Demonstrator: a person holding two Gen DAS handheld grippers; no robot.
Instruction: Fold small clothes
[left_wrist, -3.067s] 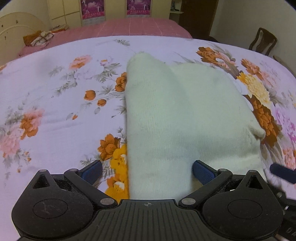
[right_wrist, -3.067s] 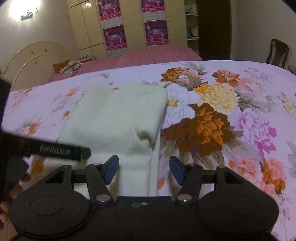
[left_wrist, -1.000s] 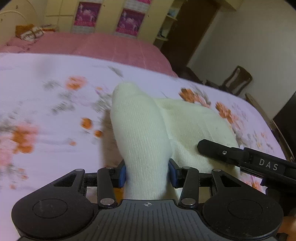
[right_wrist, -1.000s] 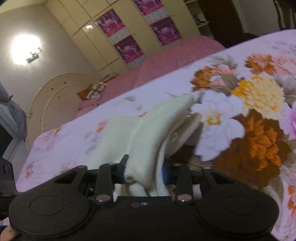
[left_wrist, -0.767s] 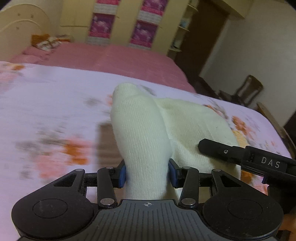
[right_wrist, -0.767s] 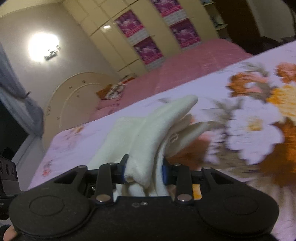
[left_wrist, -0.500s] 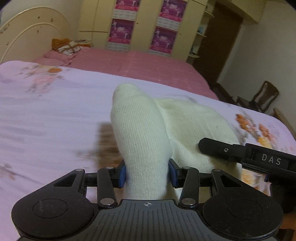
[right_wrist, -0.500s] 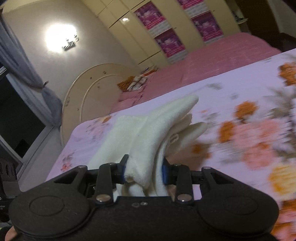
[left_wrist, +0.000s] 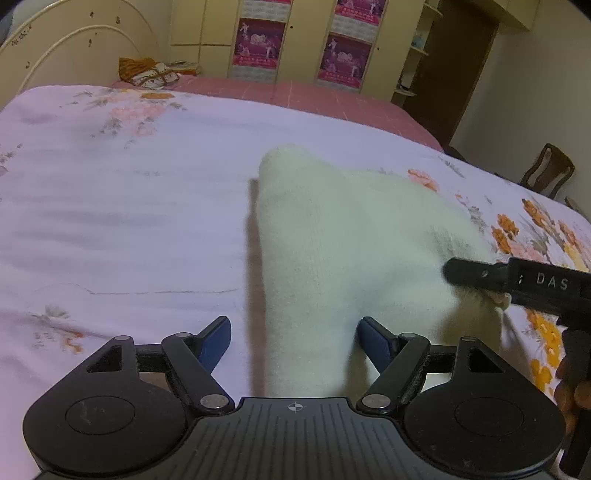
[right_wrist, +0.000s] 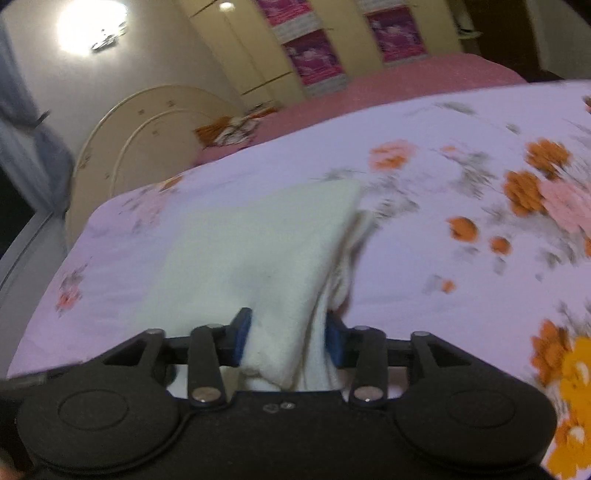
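Left gripper (left_wrist: 293, 338) released, opening | right gripper (right_wrist: 290, 338) opening, loose | cream garment (left_wrist: 354, 243) between both, on bedspread (left_wrist: 122, 221)

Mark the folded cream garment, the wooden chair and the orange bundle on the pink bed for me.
cream garment (left_wrist: 354, 251), left wrist view, middle of its knitted top layer.
wooden chair (left_wrist: 548, 170), left wrist view, its backrest.
orange bundle (left_wrist: 147, 72), left wrist view, centre of the heap by the headboard.
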